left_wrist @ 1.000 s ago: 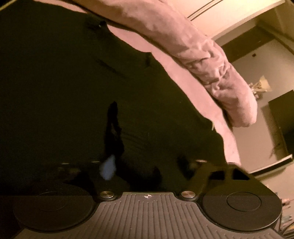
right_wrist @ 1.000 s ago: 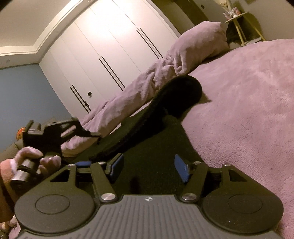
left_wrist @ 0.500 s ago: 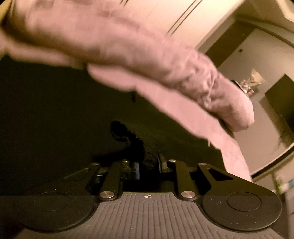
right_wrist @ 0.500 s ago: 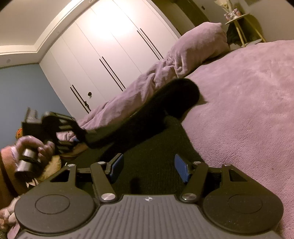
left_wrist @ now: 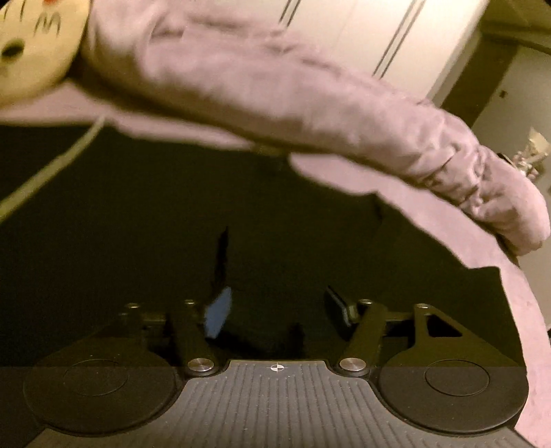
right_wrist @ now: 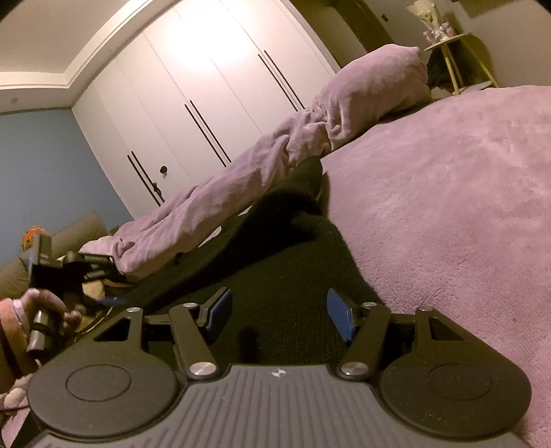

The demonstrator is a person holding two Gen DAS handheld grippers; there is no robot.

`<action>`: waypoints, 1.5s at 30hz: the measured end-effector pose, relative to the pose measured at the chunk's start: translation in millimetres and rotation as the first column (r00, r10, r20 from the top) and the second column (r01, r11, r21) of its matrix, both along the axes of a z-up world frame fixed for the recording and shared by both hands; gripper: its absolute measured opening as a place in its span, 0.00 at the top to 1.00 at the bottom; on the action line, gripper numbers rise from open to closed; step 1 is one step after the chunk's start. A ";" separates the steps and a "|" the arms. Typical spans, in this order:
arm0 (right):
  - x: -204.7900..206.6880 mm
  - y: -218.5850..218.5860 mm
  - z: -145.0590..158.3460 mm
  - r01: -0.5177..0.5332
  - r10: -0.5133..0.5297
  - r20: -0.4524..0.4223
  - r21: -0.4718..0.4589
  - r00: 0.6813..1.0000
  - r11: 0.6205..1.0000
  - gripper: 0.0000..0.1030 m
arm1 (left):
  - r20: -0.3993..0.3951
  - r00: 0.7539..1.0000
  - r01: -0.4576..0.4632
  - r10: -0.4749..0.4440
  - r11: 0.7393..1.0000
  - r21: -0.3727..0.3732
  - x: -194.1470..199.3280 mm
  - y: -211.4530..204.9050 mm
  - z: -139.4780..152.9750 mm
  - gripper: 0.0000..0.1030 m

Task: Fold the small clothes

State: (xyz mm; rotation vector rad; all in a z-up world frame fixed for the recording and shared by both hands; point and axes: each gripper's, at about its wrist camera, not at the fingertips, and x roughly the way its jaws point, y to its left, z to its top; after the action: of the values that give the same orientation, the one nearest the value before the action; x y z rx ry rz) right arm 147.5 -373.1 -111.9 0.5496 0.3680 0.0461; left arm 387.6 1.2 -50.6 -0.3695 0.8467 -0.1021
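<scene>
From the left wrist, a purple bedspread (left_wrist: 527, 310) and rumpled duvet (left_wrist: 275, 89) lie before white wardrobe doors (left_wrist: 361, 31); the black garment (left_wrist: 172, 224) spreads blurred and featureless beneath the left gripper (left_wrist: 279, 306), whose jaws are opening, empty. From the right wrist, the garment's folded sleeve lies along the duvet; the right gripper (right_wrist: 279, 313) hovers parted, holding nothing, and a hand (right_wrist: 44, 310) is cut off at left.

Motion-blurred rolled blanket (left_wrist: 275, 89); round cream object (left_wrist: 31, 51) cut off at frame corner.
</scene>
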 end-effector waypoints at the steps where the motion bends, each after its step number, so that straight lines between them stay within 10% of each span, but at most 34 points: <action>1: 0.3 0.4 0.1 0.001 -0.001 -0.002 -0.004 1.000 1.000 0.40 | -0.006 1.000 0.007 -0.007 1.000 -0.027 2.7 0.8 -4.6 0.34; 6: 2.2 3.6 1.4 0.005 -0.005 -0.014 -0.032 1.000 0.999 0.40 | -0.049 0.998 0.022 -0.027 0.995 -0.096 22.7 -2.2 -22.3 0.41; 10: 2.7 6.7 4.5 0.008 -0.010 -0.030 -0.057 1.000 0.998 0.40 | -0.051 0.998 0.037 -0.038 0.999 -0.014 29.2 -7.5 -27.4 0.96; 20: 6.8 19.6 10.6 0.015 -0.026 -0.072 -0.150 0.997 0.989 0.39 | 0.143 0.989 -0.045 0.035 0.997 0.065 7.4 44.7 13.1 0.99; 25: 10.5 27.5 13.2 -0.006 -0.013 -0.092 -0.201 0.996 0.980 0.30 | 0.149 0.988 -0.039 0.042 0.999 -0.022 -22.8 100.6 14.8 0.37; 29: 15.7 38.6 14.4 -0.028 -0.003 -0.114 -0.269 0.993 0.963 0.20 | 0.164 0.975 -0.143 0.153 0.987 -0.071 -49.5 165.2 13.3 0.26; 37: 20.6 49.1 12.9 -0.038 -0.008 -0.136 -0.330 0.991 0.943 0.15 | 0.063 0.854 -0.490 0.516 0.840 -0.232 -59.3 329.9 -14.8 0.27; 45: 25.3 60.1 11.9 -0.040 -0.026 -0.162 -0.396 0.986 0.917 0.12 | 0.007 0.779 -0.551 0.627 0.691 -0.468 -49.5 413.2 -46.4 0.30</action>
State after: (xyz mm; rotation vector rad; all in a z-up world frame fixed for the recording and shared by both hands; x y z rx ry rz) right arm 172.8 -313.0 -100.0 0.1466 0.5254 -0.0676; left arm 338.1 414.4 -97.0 -1.0459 0.4905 0.2869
